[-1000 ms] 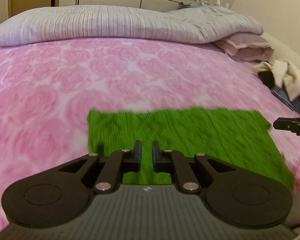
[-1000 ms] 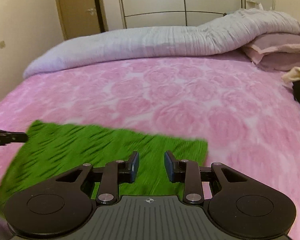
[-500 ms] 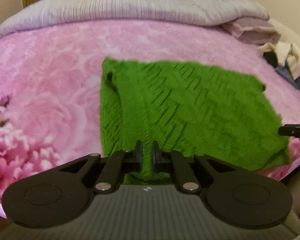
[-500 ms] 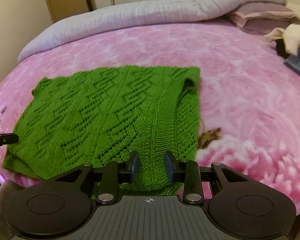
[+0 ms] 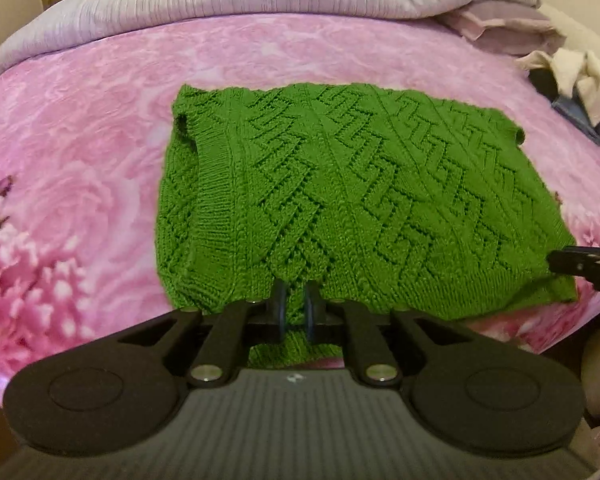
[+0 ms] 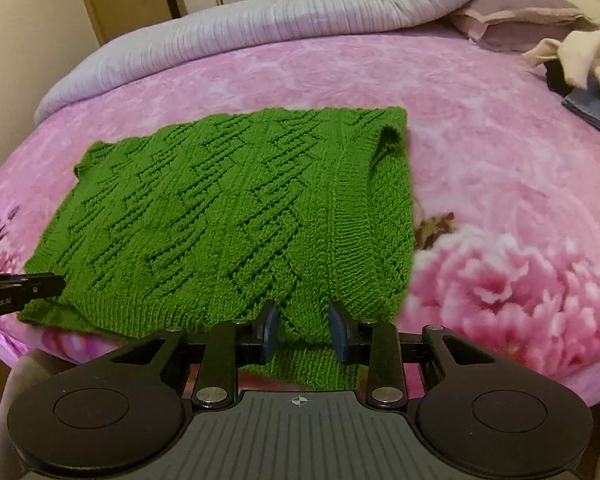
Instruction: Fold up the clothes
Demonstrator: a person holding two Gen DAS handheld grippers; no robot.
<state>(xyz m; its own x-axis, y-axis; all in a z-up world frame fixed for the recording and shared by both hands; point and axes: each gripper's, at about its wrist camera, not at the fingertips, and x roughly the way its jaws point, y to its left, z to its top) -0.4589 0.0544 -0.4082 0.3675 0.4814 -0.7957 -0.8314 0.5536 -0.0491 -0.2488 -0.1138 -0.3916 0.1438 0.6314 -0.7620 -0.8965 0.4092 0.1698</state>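
Sweater (image 5: 340, 200) spread; grippers (image 5: 295, 308) seemingly pinch hem.

Dim warm indoor light, soft shadows; strong fisheye bending at edges; slight blur.

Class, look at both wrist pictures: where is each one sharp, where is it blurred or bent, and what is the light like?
Left wrist view: green knitted sweater sharp, its stitches crisp; pink floral blanket bulges from fisheye distortion.
Right wrist view: sweater sharp too; blanket's flower print soft near the edge; warm, dim indoor light, no glare.
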